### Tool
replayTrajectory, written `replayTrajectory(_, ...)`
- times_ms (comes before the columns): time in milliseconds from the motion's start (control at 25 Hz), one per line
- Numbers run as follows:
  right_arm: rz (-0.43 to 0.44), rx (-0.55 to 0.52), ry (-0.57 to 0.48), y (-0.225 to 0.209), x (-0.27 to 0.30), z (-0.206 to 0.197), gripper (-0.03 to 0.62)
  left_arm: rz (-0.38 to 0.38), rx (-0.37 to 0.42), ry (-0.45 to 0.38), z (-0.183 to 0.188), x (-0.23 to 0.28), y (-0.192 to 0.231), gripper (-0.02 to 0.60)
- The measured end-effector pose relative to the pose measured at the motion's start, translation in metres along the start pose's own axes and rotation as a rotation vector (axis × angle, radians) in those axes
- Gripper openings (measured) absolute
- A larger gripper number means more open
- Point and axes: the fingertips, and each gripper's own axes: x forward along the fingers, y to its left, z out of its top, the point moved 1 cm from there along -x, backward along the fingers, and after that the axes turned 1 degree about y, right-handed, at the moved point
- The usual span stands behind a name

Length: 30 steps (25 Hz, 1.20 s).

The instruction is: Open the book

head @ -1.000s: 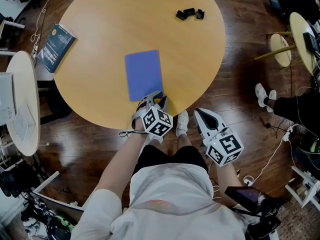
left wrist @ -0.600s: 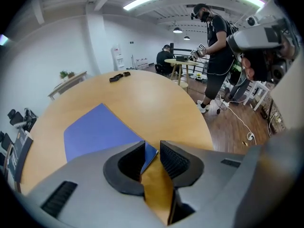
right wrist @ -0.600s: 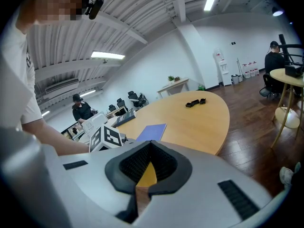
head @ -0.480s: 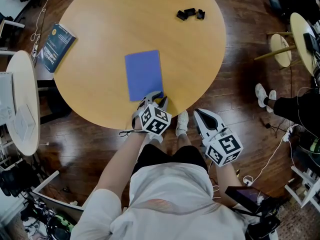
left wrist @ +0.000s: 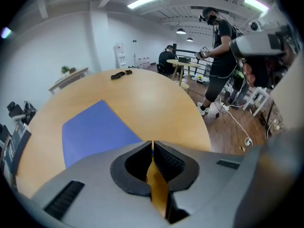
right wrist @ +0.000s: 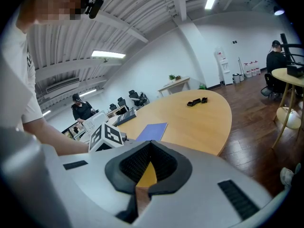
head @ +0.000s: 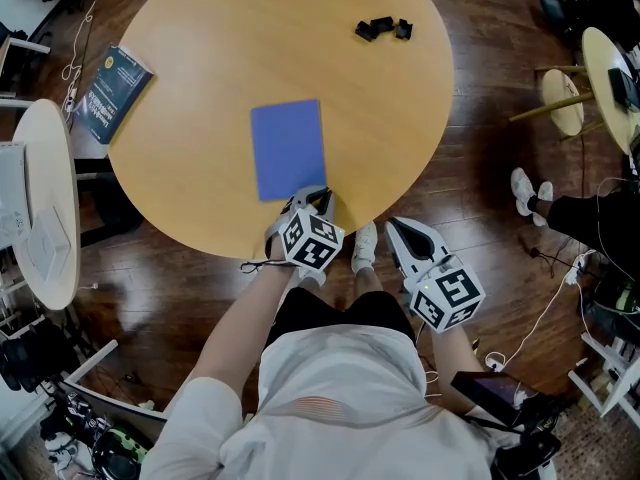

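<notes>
A closed blue book lies flat on the round wooden table, towards its near edge. My left gripper is shut and empty, its tips right at the book's near right corner. In the left gripper view the book spreads out ahead and to the left of my left gripper. My right gripper hangs off the table's near edge over the floor, shut on nothing. The right gripper view has the book beyond my right gripper.
A dark teal book sits at the table's left edge. Small black objects lie at the far right of the table. A white side table stands at the left. A stool and a person's shoes are on the right.
</notes>
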Motion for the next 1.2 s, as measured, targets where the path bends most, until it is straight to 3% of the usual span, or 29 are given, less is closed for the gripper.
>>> replayTrajectory(320, 0.002, 0.004, 0.005, 0.002, 0.001, -0.001, -0.003, -0.033, -0.033, -0.032, 0.006, -0.009, 0.0, 0.008)
replayTrajectory(520, 0.006, 0.003, 0.014, 0.003, 0.004, 0.0, -0.003, -0.059, -0.072, -0.114, 0.026, -0.028, -0.003, 0.008)
replayTrajectory(640, 0.013, -0.001, 0.015, 0.006, 0.007, 0.0, -0.003, -0.064, -0.163, -0.209, 0.042, -0.055, 0.003, 0.008)
replayTrajectory(880, 0.031, -0.016, 0.019, 0.014, 0.015, 0.004, -0.002, 0.019, -0.318, -0.381, 0.055, -0.122, 0.034, 0.008)
replayTrajectory(1080, 0.059, -0.041, 0.026, 0.027, 0.024, 0.008, -0.002, 0.145, -0.618, -0.501, 0.014, -0.179, 0.08, 0.008)
replayTrajectory(1200, 0.077, -0.056, 0.033, 0.036, 0.03, 0.01, -0.002, 0.26, -0.716, -0.493, -0.028, -0.197, 0.105, 0.008)
